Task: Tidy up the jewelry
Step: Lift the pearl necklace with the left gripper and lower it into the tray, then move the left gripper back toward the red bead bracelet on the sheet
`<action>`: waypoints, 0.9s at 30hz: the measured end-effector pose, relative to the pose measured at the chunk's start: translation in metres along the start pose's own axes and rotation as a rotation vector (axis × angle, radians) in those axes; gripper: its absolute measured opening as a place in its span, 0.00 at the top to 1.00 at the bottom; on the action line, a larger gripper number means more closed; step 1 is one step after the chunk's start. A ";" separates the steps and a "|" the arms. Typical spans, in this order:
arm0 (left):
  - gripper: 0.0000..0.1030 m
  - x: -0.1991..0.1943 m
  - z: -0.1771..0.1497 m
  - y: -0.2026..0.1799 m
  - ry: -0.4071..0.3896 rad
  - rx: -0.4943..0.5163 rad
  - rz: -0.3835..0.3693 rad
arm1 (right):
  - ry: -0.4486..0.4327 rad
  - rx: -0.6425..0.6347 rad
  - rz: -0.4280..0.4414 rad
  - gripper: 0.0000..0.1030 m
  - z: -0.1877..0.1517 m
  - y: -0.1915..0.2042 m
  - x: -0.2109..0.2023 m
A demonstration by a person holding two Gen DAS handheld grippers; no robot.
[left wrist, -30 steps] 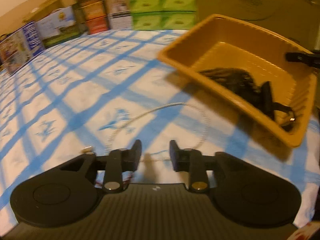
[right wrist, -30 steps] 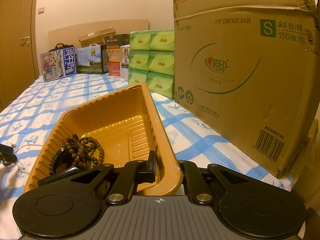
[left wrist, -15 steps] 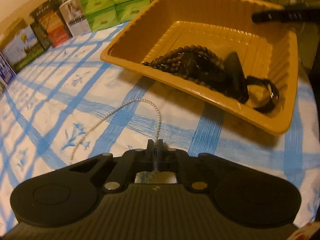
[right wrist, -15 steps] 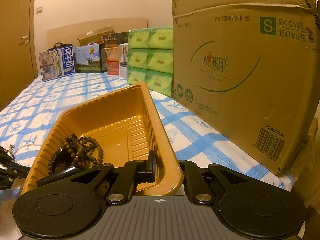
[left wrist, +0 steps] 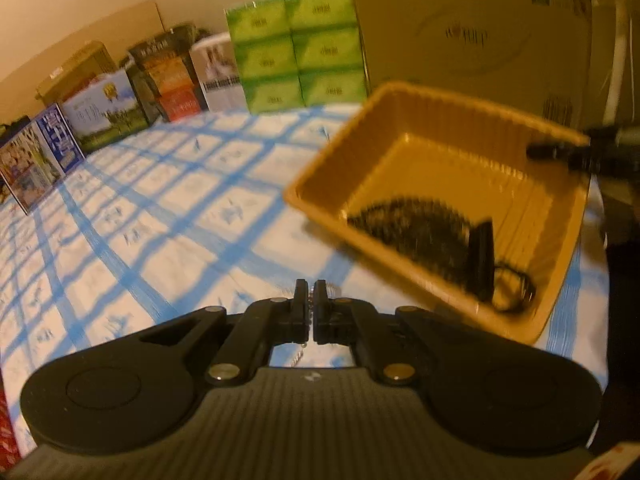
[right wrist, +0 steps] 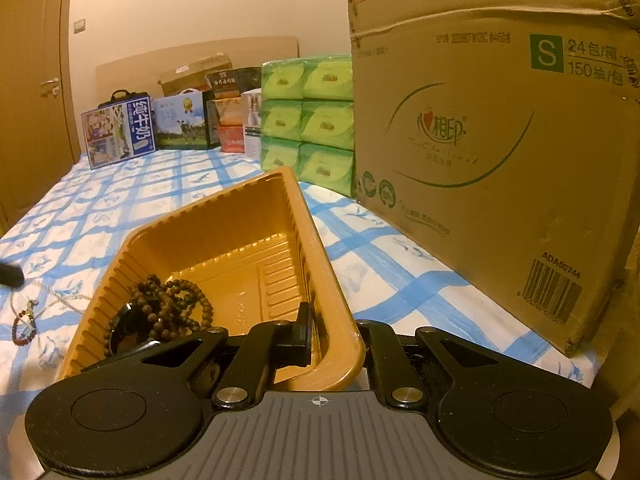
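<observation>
tray [right wrist: 320, 248] rim clamped by right gripper [right wrist: 334, 332] | left gripper [left wrist: 311, 294] clenched on pearl chain [left wrist: 306, 320], left of tray | beads [right wrist: 168, 312] inside tray

Orange ribbed plastic tray [right wrist: 304, 240]: rectangular, resting tilted on a bed with a blue-and-white checked sheet, its near rim clamped by the right tool [right wrist: 334, 338]. Inside the tray, at its near left corner: a heap of dark brown wooden prayer beads [right wrist: 172, 308] beside a black wristwatch with strap [left wrist: 486, 264]. Outside the tray, to its left on the sheet: a small reddish bead bracelet [right wrist: 24, 330]. A pearl-type strand [left wrist: 306, 320] is pinched in the closed left tool [left wrist: 310, 294], left of the tray.
</observation>
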State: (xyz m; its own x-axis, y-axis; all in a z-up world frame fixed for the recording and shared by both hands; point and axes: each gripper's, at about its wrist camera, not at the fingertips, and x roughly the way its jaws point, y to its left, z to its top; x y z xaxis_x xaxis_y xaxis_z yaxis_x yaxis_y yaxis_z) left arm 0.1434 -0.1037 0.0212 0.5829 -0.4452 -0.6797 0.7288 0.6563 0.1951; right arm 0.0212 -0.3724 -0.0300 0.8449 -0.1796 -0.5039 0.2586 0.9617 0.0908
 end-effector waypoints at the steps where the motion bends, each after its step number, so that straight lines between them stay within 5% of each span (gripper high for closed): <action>1: 0.99 -0.004 0.006 0.001 -0.009 -0.001 0.000 | 0.000 0.000 0.001 0.92 0.000 0.001 0.000; 17: 0.99 -0.071 0.115 -0.003 -0.217 -0.035 -0.052 | -0.032 -0.038 0.013 0.93 0.008 0.014 -0.007; 27: 0.99 -0.070 0.159 -0.042 -0.291 -0.005 -0.144 | -0.038 -0.052 0.017 0.94 0.011 0.019 -0.007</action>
State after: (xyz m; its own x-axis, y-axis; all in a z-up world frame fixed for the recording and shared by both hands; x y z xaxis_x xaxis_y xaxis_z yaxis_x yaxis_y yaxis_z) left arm 0.1295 -0.1970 0.1732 0.5530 -0.6884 -0.4694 0.8098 0.5767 0.1082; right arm 0.0250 -0.3555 -0.0149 0.8666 -0.1698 -0.4692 0.2201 0.9740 0.0541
